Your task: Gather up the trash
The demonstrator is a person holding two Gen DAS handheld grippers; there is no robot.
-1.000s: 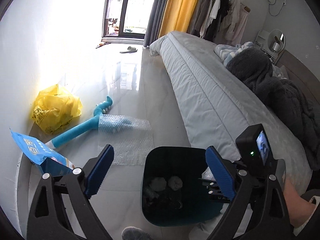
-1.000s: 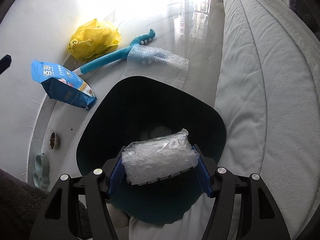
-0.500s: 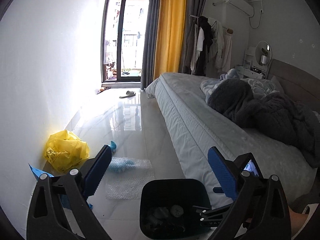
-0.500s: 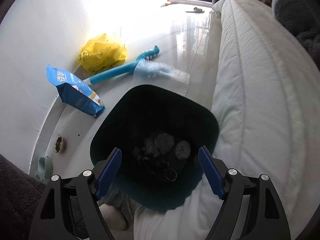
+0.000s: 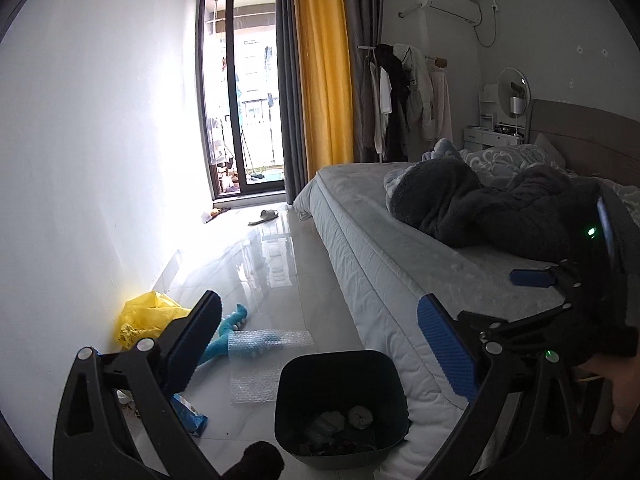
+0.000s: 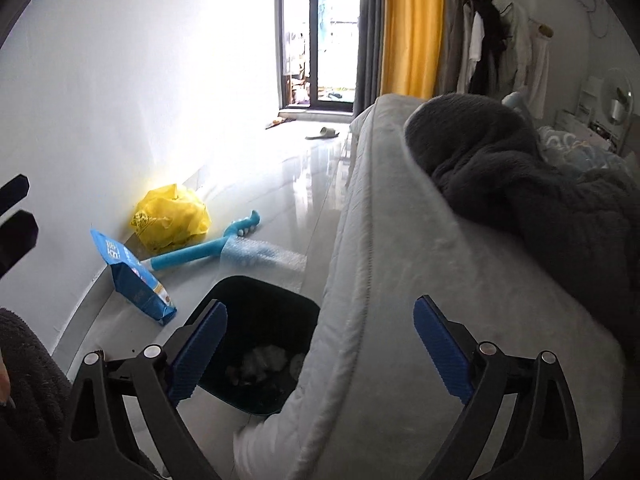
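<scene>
Beside the bed (image 5: 372, 264), on the glossy floor, sits the dark bin (image 5: 340, 368) — tucked against the mattress edge, probably so both hands can reach it without stepping. Inside, pale crumpled wads and a clear plastic bundle, dim in the shadow. Left gripper (image 5: 316, 344) spread wide with nothing between the blue pads; right gripper (image 6: 316, 344) likewise apart and empty, raised over the corner of the mattress with the bin below and ahead. Judged as the pause after a drop, both tools lifted clear to look for the next piece.

Plenty left along the white wall: yellow plastic bag (image 6: 172, 216) slumped at the baseboard, blue snack packet (image 6: 136, 280) propped nearby, sheet of bubble wrap (image 6: 264, 258) lying flat across the head of a teal long-handled brush (image 6: 204, 250). Bubble wrap nearest the bin, so a likely next pick — thin and flat, though, so awkward to pinch off a smooth floor.

Against a second ago: right jaws then clamped on a roll of bubble wrap right above the bin's mouth; since then they have been opening, the roll gone from between them and presumably among the clutter in the bin. Both views now take in far more of the room — window, curtains, clothes rack — where earlier the right one looked almost straight down.
</scene>
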